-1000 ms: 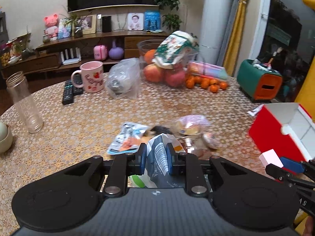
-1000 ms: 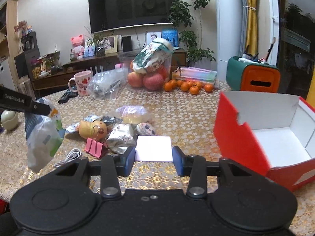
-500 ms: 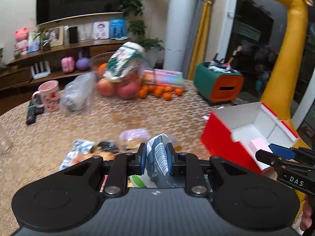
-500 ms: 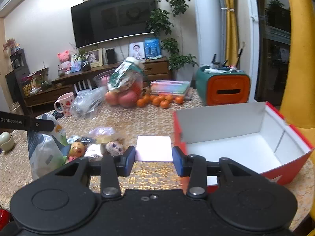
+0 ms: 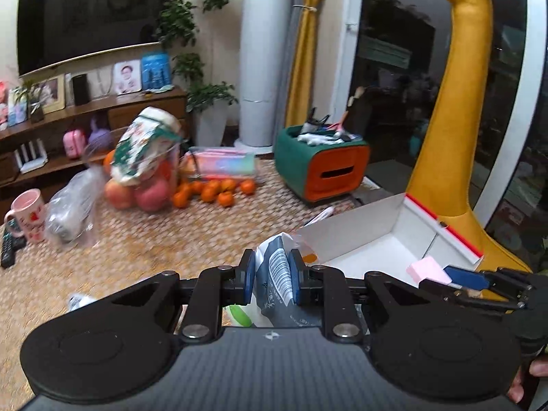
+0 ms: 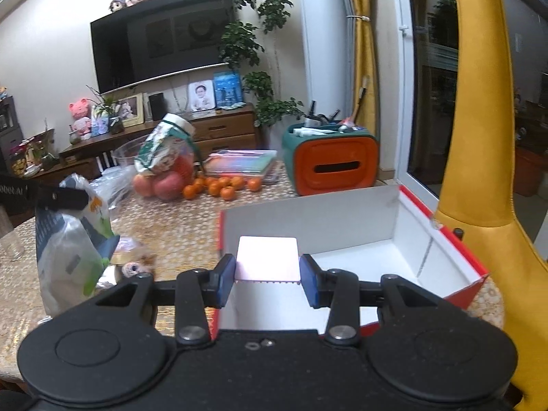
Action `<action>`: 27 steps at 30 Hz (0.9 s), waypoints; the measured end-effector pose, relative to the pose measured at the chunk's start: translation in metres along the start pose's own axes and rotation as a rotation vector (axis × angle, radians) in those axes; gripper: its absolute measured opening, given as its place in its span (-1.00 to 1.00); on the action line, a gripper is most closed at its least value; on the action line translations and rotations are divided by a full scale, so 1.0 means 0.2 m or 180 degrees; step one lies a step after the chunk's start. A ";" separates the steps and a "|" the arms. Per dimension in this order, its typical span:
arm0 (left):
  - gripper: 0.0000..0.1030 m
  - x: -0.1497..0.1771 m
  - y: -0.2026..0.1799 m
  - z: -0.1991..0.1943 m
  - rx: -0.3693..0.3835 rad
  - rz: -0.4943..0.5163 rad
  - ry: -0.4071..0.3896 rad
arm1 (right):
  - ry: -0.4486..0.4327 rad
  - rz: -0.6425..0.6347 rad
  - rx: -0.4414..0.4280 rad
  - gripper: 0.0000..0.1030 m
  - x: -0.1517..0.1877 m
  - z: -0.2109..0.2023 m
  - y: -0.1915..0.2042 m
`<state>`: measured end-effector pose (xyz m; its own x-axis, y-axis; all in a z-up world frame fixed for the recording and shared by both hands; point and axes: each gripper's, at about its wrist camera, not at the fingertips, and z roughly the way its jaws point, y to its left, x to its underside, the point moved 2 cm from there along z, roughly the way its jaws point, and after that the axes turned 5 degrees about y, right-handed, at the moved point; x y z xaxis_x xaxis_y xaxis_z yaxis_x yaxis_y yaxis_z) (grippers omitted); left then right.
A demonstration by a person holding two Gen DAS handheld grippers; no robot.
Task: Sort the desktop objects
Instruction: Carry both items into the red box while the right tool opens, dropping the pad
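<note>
Pink sticky-note pad (image 6: 267,258) is pinched flat between the right gripper (image 6: 267,275) fingers, both blue pads touching its side edges, jaws about a pad-width apart. Pad sits above the near wall of the red-and-white box (image 6: 441,236), box open at the top, interior white, with a divider near its right end. In the left wrist view the same pad (image 5: 428,270) shows at the tip of the right gripper (image 5: 455,279), over the box (image 5: 441,221) near rim.

Left gripper (image 5: 272,275) is closed narrow on a grey snack bag (image 5: 277,274), barcode facing the camera, bag top sticking up between the fingers. In the right wrist view the bag (image 6: 68,239) hangs off the table, left of the box and apart from it.

Table (image 5: 137,239) has a patterned gold cloth. Behind: tangerines (image 5: 214,188), apples in a bag (image 5: 144,188), pink mug (image 5: 29,214) at the left edge, green-orange container (image 5: 325,167). Yellow giraffe figure (image 5: 459,102) stands just behind the box. Small items on the table near the bag are blurred.
</note>
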<state>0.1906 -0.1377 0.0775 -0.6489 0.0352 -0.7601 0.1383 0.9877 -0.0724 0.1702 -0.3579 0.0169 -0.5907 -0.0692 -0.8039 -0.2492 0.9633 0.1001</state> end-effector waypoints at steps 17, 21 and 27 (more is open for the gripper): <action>-0.62 -0.22 -0.32 0.36 0.0333 0.0144 0.0036 | 0.0157 0.0052 0.0219 -0.23 0.01 0.15 -0.24; -0.62 -0.21 -0.41 0.46 0.0361 0.0257 0.0121 | 0.0195 0.0015 0.0255 -0.23 0.00 0.20 -0.29; -0.62 -0.17 -0.55 0.59 0.0388 0.0485 0.0230 | 0.0280 -0.0069 0.0406 -0.23 0.01 0.28 -0.39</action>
<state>0.2860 -0.2665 0.0355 -0.6648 0.1980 -0.7203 0.3257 0.9446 -0.0410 0.2318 -0.4190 -0.0263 -0.6526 -0.1076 -0.7501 -0.1665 0.9860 0.0034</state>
